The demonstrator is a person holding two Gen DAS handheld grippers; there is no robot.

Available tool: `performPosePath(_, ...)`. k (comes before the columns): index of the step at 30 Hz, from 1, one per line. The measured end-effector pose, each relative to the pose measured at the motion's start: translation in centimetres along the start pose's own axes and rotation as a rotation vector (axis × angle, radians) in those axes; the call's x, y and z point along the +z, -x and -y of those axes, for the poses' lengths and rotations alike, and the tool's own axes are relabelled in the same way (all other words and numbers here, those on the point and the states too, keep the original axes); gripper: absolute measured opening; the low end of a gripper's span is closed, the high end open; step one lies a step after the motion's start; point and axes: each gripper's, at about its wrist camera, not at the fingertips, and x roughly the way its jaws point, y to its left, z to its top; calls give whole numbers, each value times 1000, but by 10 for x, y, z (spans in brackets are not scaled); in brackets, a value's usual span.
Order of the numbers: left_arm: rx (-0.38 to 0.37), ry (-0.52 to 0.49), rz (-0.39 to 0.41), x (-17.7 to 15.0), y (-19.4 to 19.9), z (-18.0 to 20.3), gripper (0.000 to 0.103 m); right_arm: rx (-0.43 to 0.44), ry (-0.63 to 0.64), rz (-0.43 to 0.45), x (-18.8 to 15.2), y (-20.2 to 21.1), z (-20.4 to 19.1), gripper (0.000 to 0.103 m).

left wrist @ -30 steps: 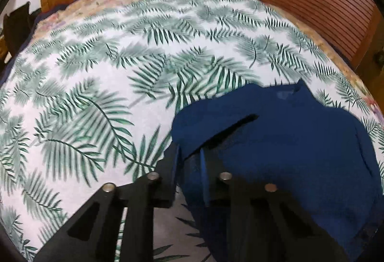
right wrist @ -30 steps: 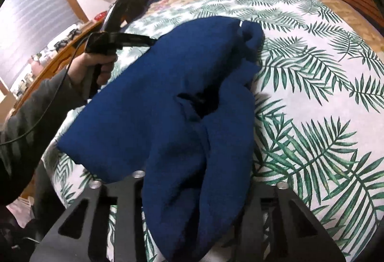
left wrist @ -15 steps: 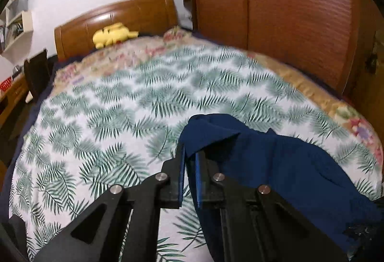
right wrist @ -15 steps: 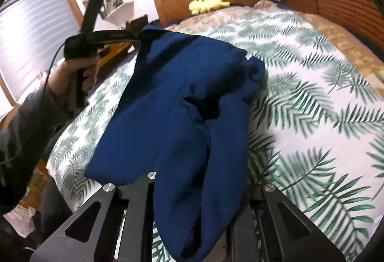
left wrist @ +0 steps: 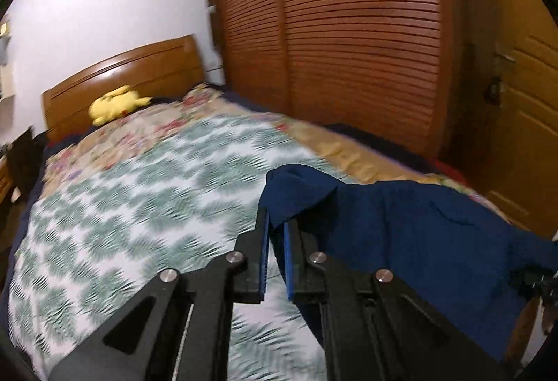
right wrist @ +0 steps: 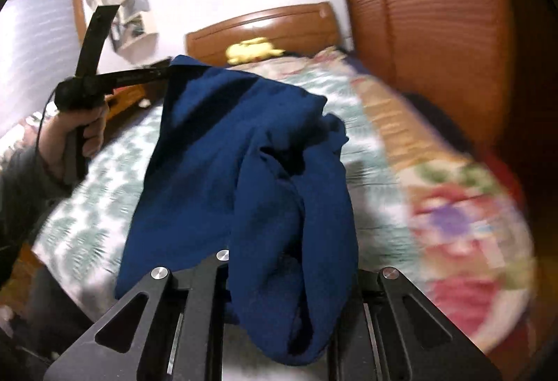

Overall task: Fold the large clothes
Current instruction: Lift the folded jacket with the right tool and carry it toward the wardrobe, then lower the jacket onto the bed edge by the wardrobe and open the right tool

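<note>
A large dark blue garment [right wrist: 223,150] hangs in the air between my two grippers, above the bed. My left gripper [left wrist: 275,224] is shut on one corner of the garment [left wrist: 418,227], which drapes away to the right. In the right wrist view the left gripper [right wrist: 171,72] shows at upper left, held by a hand, gripping the cloth's top corner. My right gripper [right wrist: 279,262] is shut on the garment's other end; the cloth bunches over its fingers and hides the tips.
The bed [left wrist: 139,192] has a white quilt with green palm leaves over a floral cover. A yellow plush toy [left wrist: 117,102] lies by the wooden headboard [left wrist: 122,74]. Slatted wooden wardrobe doors [left wrist: 348,32] stand right of the bed. A door [left wrist: 516,136] is at far right.
Both grippers have risen with the garment, lifting it off the bed until it hangs in the air. Both views have tilted up toward the headboard and wardrobe.
</note>
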Motion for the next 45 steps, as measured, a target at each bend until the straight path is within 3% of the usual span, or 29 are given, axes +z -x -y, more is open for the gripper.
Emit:
performPosePath(8, -156, -47, -18, 23, -58, 121, 5, -284, -8, -19, -6, 71, 95, 12)
performPosePath(11, -200, -61, -62, 19, -85, 154, 6, -371, -47, -56, -19, 74, 127, 12)
performPosePath(14, -186, -98, -83, 11, -100, 175, 7, -387, -90, -103, -36, 66, 149, 13)
performPosePath(17, -184, -80, -109, 6, -105, 174, 7, -415, -102, -121, -49, 58, 159, 23)
performPosePath(21, -207, -132, -157, -4, -101, 166, 10, -480, -139, -80, -48, 65, 161, 60)
performPosePath(23, -230, -144, -171, -8, -98, 165, 16, -523, -142, -57, -44, 71, 160, 70)
performPosePath(29, -293, -163, -161, -31, -64, 159, 28, -657, -71, 35, -27, 91, 146, 75)
performPosePath(32, -330, -145, -160, -45, -48, 155, 31, -597, -53, 62, -20, 89, 139, 75)
performPosePath(35, -344, -124, -144, -59, -32, 152, 34, -450, -66, 14, -20, 64, 133, 75)
performPosePath(37, -351, -113, -136, -66, -24, 149, 35, -411, -87, -24, -24, 41, 135, 72)
performPosePath(41, -361, -109, -112, -79, -5, 148, 37, -468, -154, -129, -42, 4, 169, 64)
performPosePath(43, -361, -110, -102, -83, 4, 149, 37, -410, -221, -162, -56, -8, 191, 64)
performPosePath(45, -365, -104, -92, -87, 13, 147, 38, -399, -214, -136, -57, -3, 192, 64)
